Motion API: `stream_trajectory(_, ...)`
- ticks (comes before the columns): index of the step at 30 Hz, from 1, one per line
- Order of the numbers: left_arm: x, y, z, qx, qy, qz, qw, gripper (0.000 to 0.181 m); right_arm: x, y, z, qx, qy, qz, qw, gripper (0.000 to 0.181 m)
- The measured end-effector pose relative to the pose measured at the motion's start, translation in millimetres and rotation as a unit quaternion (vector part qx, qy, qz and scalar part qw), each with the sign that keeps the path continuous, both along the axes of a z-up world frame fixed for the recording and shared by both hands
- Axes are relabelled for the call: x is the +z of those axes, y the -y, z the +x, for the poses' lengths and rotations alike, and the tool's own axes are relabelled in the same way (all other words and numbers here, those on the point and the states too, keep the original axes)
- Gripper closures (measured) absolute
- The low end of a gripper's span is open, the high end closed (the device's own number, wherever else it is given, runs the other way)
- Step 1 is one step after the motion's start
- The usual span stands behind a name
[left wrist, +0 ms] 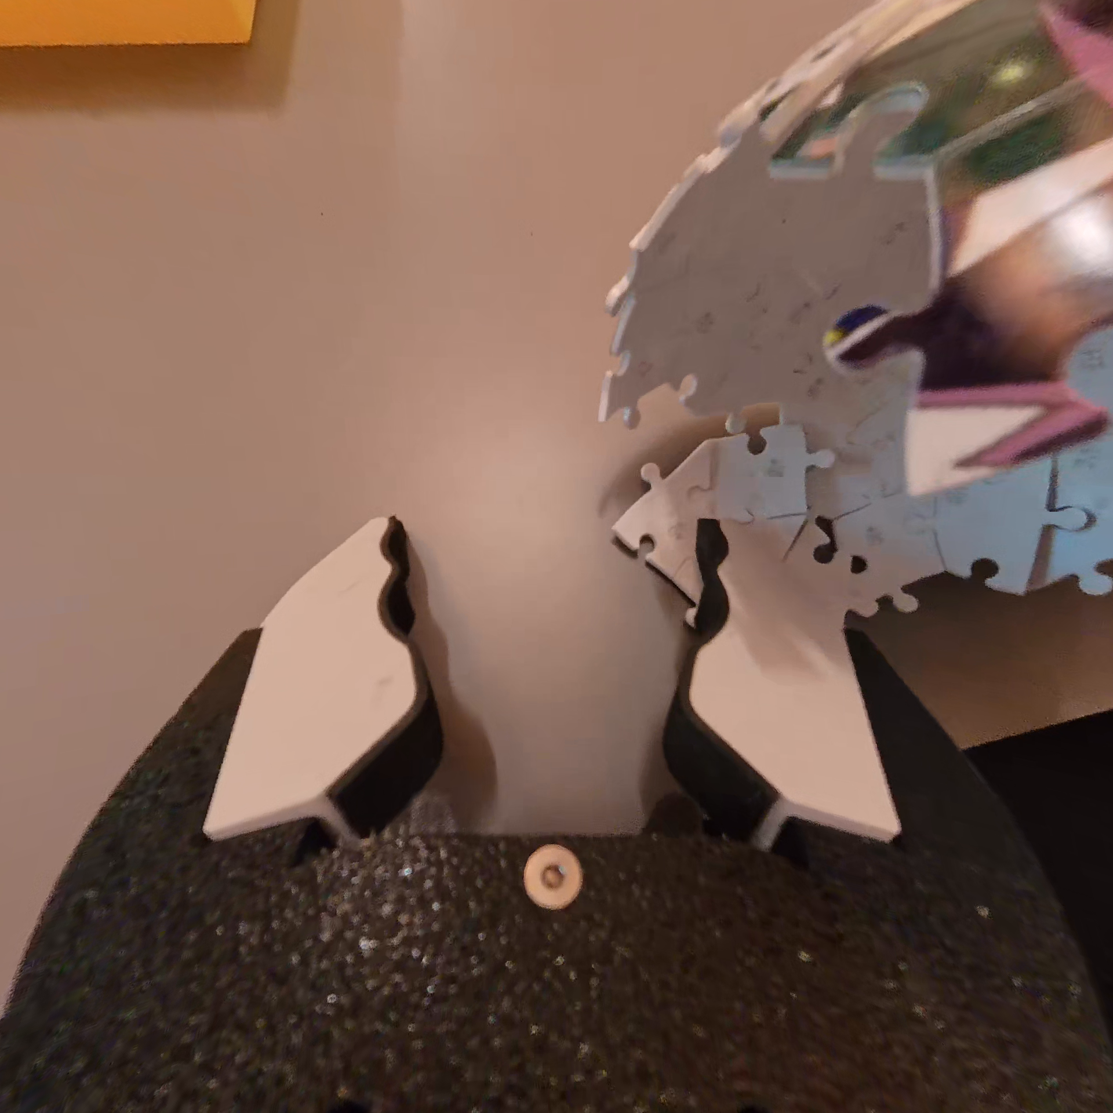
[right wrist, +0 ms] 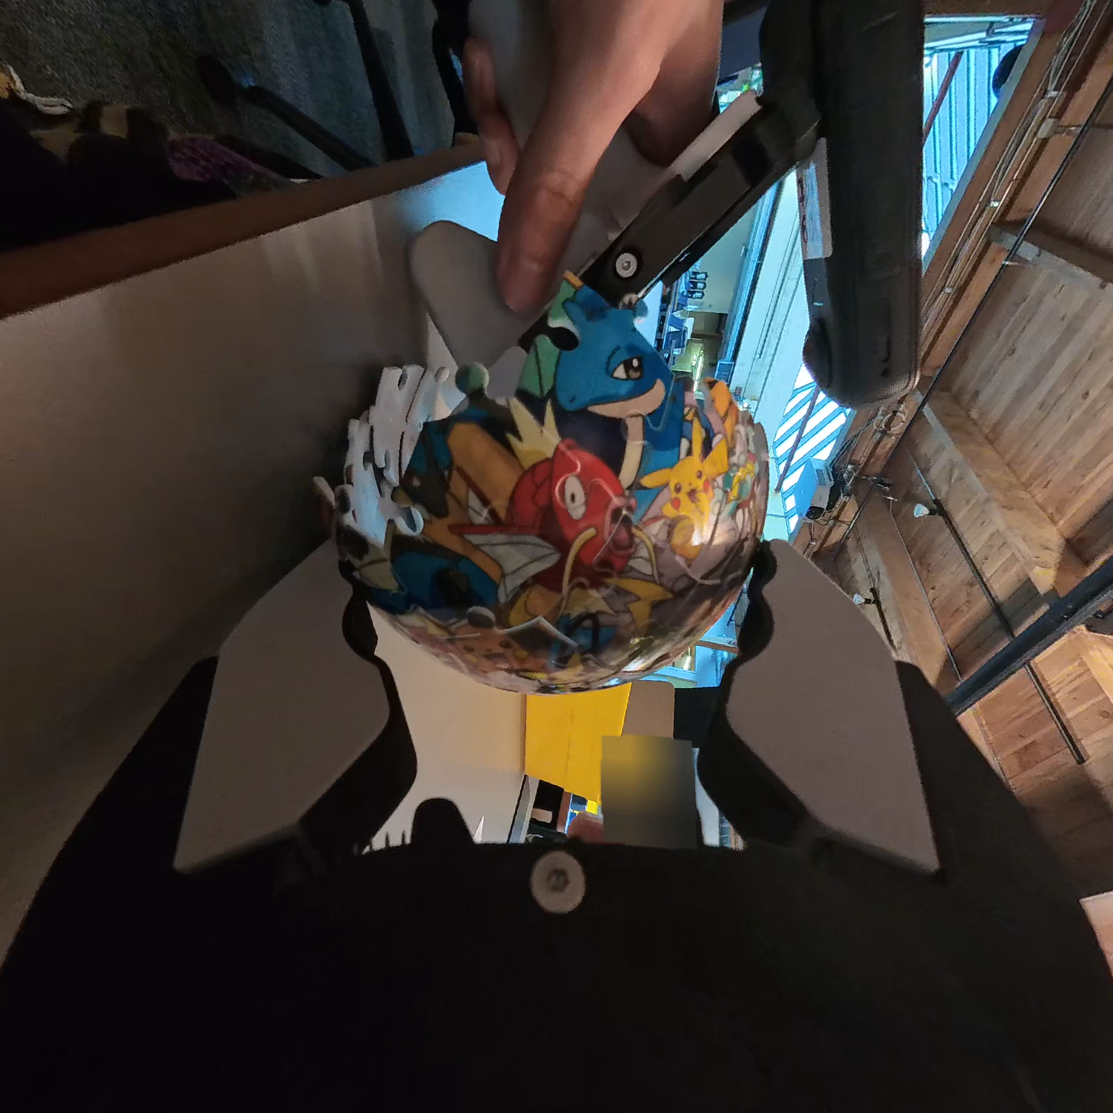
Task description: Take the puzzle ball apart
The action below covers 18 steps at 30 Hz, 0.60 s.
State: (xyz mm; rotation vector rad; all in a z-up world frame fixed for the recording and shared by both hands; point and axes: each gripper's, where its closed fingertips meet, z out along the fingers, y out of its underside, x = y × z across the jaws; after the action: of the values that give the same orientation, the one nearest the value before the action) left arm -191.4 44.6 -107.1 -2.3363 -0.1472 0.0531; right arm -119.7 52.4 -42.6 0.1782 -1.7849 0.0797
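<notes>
The puzzle ball (right wrist: pixel 560 530) is a partly opened shell with colourful cartoon pictures and a jagged white edge on its left. My right gripper (right wrist: pixel 557 590) is shut on it, one fingertip on each side. In the left wrist view the ball (left wrist: pixel 783 271) shows its white inside at the upper right. A few linked pieces (left wrist: pixel 674 524) hang loose from its lower rim, overlapping my right fingertip. My left gripper (left wrist: pixel 554 572) is open, with nothing between its jaws. In the right wrist view a hand (right wrist: pixel 572 150) holds the left gripper at the ball's far rim.
A pale table top (left wrist: pixel 271 331) lies under the left gripper. A yellow object (left wrist: pixel 120 18) sits at its far left corner, and a dark object (left wrist: pixel 1054 813) at the right. The table's edge (right wrist: pixel 211 229) and wooden boards (right wrist: pixel 994 482) show behind the ball.
</notes>
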Motion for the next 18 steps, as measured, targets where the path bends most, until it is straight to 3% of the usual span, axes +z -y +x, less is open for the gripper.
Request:
stream_trajectory(10, -1.4, 5.0, -1.6, 0.059, 0.011, -0.013, 0.998, 0.086, 0.7, -4.4, -0.4, -0.015, -0.002, -0.022, 1.000, 0.061)
stream_trajectory(18, 4.0, 15.3, -1.6, 0.062, 0.021, -0.014, 0.998, 0.089, 1.1, -6.5, -0.2, -0.021, -0.005, -0.032, 0.999, 0.061)
